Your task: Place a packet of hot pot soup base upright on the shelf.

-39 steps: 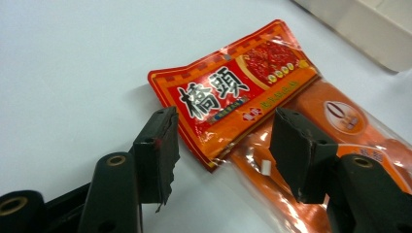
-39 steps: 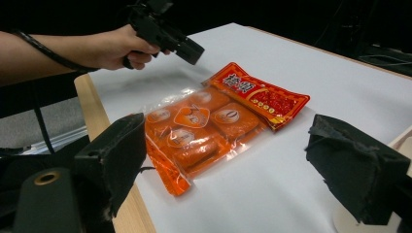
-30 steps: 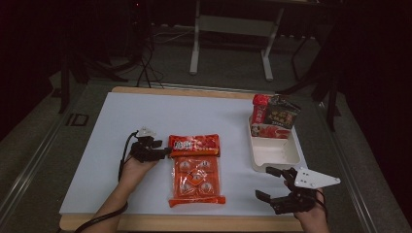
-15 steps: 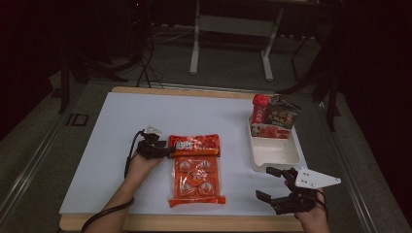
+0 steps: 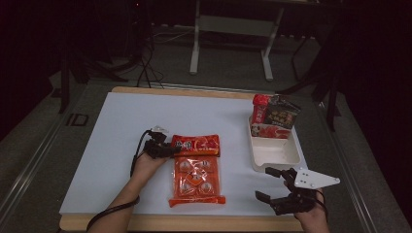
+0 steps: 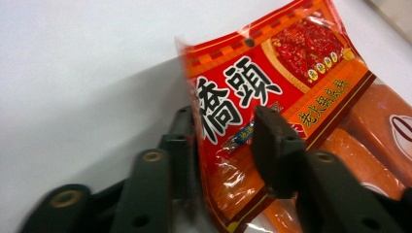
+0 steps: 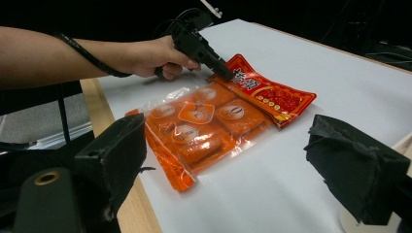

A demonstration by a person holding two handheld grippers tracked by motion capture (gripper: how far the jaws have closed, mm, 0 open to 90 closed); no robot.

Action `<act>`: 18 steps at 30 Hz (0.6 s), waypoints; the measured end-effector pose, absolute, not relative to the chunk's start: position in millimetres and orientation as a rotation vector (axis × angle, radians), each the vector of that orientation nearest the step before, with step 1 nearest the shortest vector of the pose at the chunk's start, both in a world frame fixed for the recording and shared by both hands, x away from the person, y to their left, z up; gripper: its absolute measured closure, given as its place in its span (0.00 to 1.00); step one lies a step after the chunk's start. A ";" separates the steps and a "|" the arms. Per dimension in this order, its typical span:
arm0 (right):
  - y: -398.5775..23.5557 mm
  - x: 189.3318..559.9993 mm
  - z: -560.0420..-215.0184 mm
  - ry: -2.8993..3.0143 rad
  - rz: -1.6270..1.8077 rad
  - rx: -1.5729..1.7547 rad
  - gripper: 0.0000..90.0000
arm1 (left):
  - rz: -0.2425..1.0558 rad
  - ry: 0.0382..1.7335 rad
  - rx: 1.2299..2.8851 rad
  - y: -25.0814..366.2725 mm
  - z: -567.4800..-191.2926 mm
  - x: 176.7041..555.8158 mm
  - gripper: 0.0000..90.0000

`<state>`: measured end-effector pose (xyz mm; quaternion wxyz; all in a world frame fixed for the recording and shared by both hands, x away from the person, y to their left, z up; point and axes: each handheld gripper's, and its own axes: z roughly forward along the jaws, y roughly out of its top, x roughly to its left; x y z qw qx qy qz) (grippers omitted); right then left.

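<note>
Red and orange plastic film crinkles as the left gripper (image 6: 228,145) closes on the printed header of a snack packet (image 5: 197,167) lying at the near middle of the white table (image 5: 111,126). Its jaws have just been closing, and the left gripper view shows the header edge lifted between the two pads (image 6: 272,145), one above the film and one beneath; whether they already pinch tight cannot be told. The right gripper (image 5: 274,187) hangs over the table's near right corner, its jaws spread wide and holding nothing, just near of a white tray (image 5: 272,154) that carries other packets (image 5: 274,114) at its far end. Judging from the scene, the step in hand is securing the header seam for a lift. Done well, the pinch should land on the flat printed strip rather than on the sealed portions behind it, and it should be firm before any pull, since slick film may slip free.
</note>
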<state>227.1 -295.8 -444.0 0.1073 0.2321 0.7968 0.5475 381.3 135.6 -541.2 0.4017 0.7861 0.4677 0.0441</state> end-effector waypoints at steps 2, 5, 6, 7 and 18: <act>-295.7 227.3 -444.2 2.347 1.612 0.683 0.16 | 0.130 1.175 2.006 133.3 -540.0 381.3 0.80; -295.4 227.5 -444.4 2.349 1.610 0.686 0.16 | 0.134 1.174 2.012 130.8 -538.9 381.2 0.96; -295.3 227.7 -444.5 2.350 1.611 0.687 0.16 | 0.134 1.174 2.012 130.8 -538.9 381.2 0.96; -294.9 227.9 -444.6 2.352 1.606 0.685 0.16 | 0.197 1.140 2.039 127.4 -537.4 378.0 0.98; -298.0 228.2 -442.1 2.321 1.647 0.682 0.19 | 0.332 1.062 2.043 120.8 -514.2 364.5 1.00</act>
